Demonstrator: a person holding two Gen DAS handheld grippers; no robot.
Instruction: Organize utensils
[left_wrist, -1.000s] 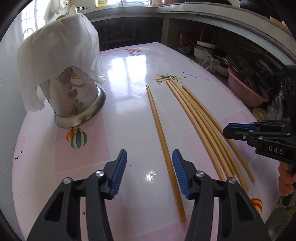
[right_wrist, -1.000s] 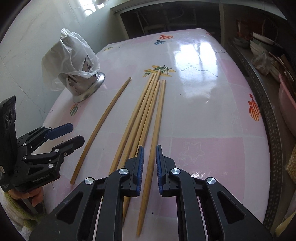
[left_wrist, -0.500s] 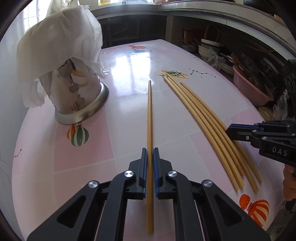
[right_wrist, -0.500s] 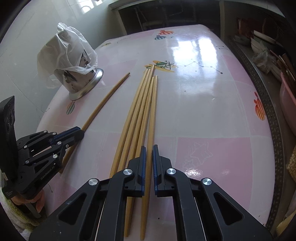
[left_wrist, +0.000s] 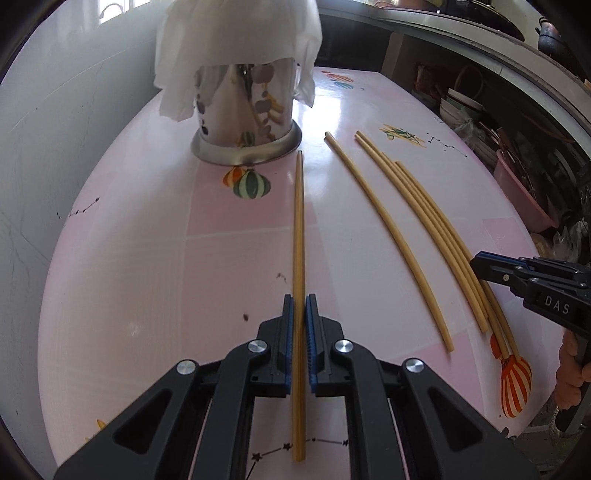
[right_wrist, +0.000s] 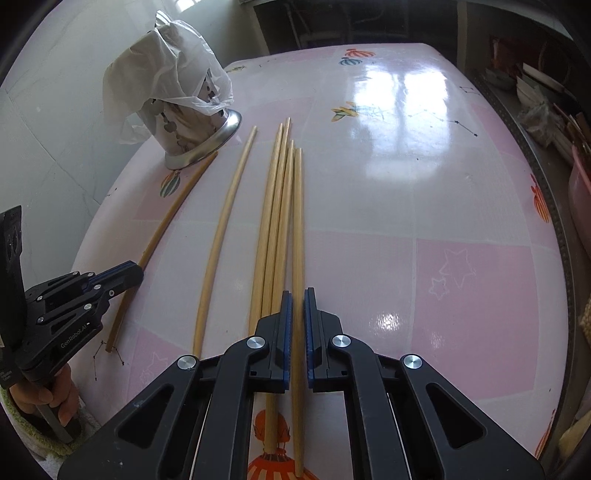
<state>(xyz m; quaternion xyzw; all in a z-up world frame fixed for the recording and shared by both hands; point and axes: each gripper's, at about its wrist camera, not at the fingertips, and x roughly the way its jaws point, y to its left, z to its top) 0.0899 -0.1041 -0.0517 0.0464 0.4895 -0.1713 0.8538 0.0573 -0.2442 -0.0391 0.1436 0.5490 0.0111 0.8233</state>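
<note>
Several long bamboo chopsticks lie on a pink table (left_wrist: 129, 277). My left gripper (left_wrist: 299, 321) is shut on one chopstick (left_wrist: 298, 221), whose far tip points at the base of a steel utensil holder (left_wrist: 245, 122) draped with white plastic. My right gripper (right_wrist: 298, 317) is shut on the rightmost chopstick (right_wrist: 297, 221) of a bundle (right_wrist: 275, 206). One loose chopstick (right_wrist: 221, 229) lies between the bundle and the held one. The holder also shows in the right wrist view (right_wrist: 184, 125), as does the left gripper (right_wrist: 110, 277).
A white wall (left_wrist: 44, 147) runs along the table's left side. A shelf with bowls and a pink basin (left_wrist: 524, 184) stands to the right. The table bears balloon prints (left_wrist: 251, 184).
My left gripper closed on the single chopstick and carried it left and forward towards the holder. My right gripper stayed shut on its chopstick, shifting slightly.
</note>
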